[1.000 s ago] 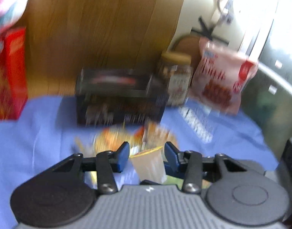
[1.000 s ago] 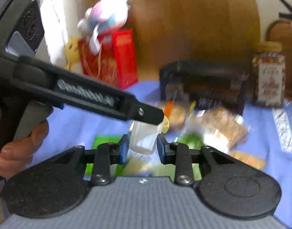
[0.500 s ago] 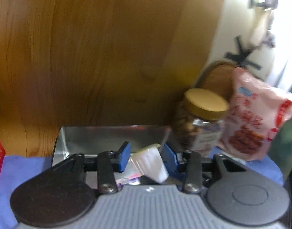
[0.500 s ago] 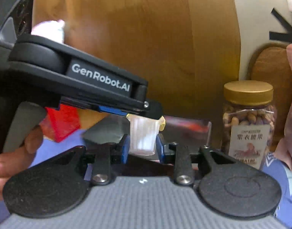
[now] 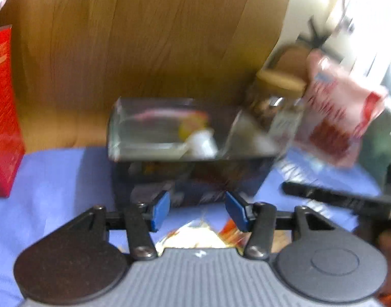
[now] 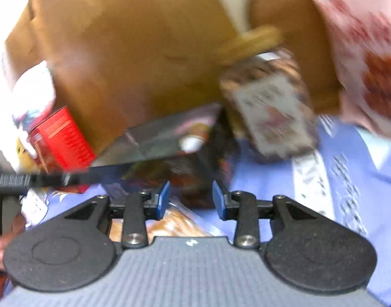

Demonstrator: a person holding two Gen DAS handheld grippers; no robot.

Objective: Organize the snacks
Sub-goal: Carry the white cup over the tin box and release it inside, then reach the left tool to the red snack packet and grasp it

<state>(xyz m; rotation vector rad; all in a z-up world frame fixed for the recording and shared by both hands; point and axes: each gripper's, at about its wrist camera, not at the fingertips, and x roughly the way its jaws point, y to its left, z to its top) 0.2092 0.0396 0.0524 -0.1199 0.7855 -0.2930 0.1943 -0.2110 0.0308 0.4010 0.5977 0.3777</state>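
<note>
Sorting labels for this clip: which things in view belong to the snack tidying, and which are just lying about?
Job: open box, white cup inside it, nut jar, pink bag, red carton, packets by the left gripper.

Lying about: blue cloth, wood panel.

Motion blur smears both views. The print on the nut jar (image 6: 269,110) cannot be read, and the pink snack bag (image 5: 338,112) at two o'clock is only a streak. The white cup (image 5: 202,142) in the dark box (image 5: 190,138) shows no detail. The red carton (image 5: 2,112) at nine o'clock is cut by the edge. A snack packet (image 5: 195,235) is half hidden behind the left tongs (image 5: 196,209).
</note>
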